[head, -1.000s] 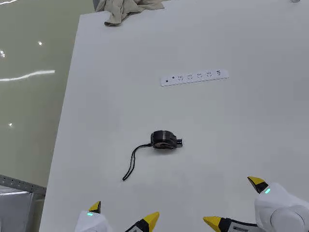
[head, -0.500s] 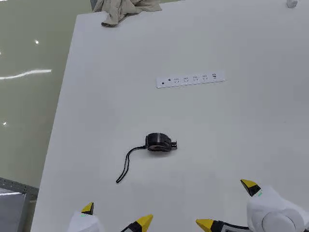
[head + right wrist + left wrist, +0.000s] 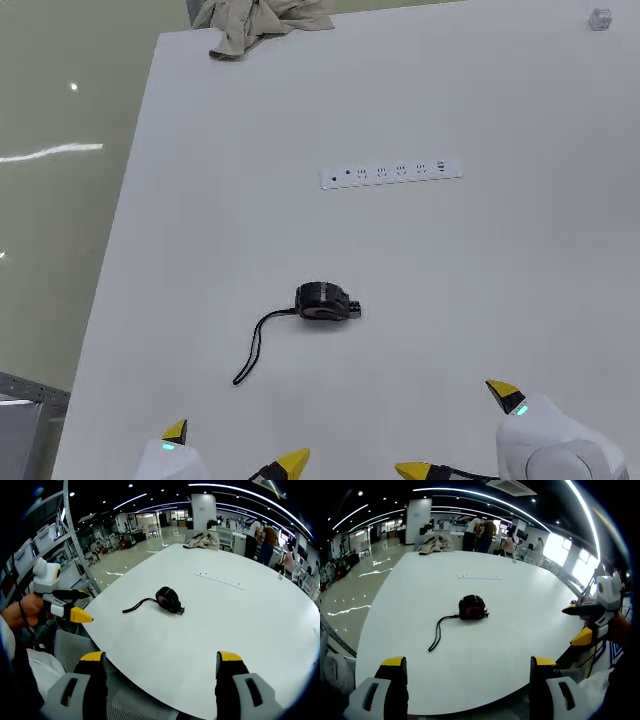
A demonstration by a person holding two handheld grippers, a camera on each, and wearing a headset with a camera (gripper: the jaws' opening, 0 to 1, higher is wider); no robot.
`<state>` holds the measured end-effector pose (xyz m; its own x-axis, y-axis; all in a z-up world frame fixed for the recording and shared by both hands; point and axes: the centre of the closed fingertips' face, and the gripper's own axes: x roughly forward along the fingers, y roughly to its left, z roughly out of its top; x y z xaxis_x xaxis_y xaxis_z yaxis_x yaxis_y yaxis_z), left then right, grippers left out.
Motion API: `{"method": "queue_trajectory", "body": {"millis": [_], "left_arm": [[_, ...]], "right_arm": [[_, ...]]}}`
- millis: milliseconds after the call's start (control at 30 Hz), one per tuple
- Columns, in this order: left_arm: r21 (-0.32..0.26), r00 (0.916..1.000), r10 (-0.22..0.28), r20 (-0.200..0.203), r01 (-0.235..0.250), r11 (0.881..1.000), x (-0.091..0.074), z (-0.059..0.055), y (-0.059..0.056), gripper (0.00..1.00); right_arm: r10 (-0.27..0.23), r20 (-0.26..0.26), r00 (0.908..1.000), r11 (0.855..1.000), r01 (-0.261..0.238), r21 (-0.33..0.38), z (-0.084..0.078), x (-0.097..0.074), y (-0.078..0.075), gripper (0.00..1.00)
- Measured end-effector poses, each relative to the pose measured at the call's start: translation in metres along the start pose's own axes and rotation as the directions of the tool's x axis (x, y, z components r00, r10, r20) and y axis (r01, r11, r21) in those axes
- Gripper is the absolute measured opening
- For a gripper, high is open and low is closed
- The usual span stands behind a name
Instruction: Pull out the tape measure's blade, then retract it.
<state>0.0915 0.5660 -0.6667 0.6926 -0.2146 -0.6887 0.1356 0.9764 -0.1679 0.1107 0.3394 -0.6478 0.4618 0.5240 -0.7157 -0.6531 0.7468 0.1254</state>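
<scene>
A black tape measure (image 3: 324, 301) lies on the white table (image 3: 500, 260) with its black wrist strap (image 3: 253, 348) trailing toward the near left. Its blade is wound in. The same tape measure (image 3: 472, 606) sits ahead of the left gripper (image 3: 469, 666), and the tape measure (image 3: 169, 599) also lies ahead of the right gripper (image 3: 161, 663). Both grippers hover open and empty at the table's near edge, the left gripper (image 3: 232, 447) at bottom left and the right gripper (image 3: 458, 430) at bottom right, well short of the tape.
A white power strip (image 3: 390, 171) lies beyond the tape measure. A crumpled beige cloth (image 3: 258, 20) rests at the far left corner, and a small clear object (image 3: 599, 18) at the far right. The table's left edge drops to a glossy floor (image 3: 60, 150).
The head camera has shifted, so the table's contents sit slightly lower and further left in the view. The tape measure lies as before. Both grippers stay open at the near edge.
</scene>
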Motion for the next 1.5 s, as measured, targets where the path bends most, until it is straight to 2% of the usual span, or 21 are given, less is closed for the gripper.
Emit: {"method": "queue_trajectory", "body": {"millis": [600,1200,1500], "left_arm": [[0.017,1.0,0.001,-0.006,-0.001,1.0,0.014,0.005,0.001,1.0],[0.043,0.9997,-0.018,-0.014,0.018,0.999,0.034,0.008,-0.001,1.0],[0.061,0.9996,-0.026,-0.013,0.026,0.998,0.043,0.015,-0.003,1.0]], "right_arm": [[0.0,-0.012,0.9999,1.0,0.0,-0.029,0.003,0.013,-0.012,0.93],[0.013,-0.019,0.9997,0.999,-0.014,-0.051,0.001,0.028,-0.018,0.92],[0.011,-0.019,0.9998,0.997,-0.013,-0.072,0.007,0.034,-0.025,0.91]]}}
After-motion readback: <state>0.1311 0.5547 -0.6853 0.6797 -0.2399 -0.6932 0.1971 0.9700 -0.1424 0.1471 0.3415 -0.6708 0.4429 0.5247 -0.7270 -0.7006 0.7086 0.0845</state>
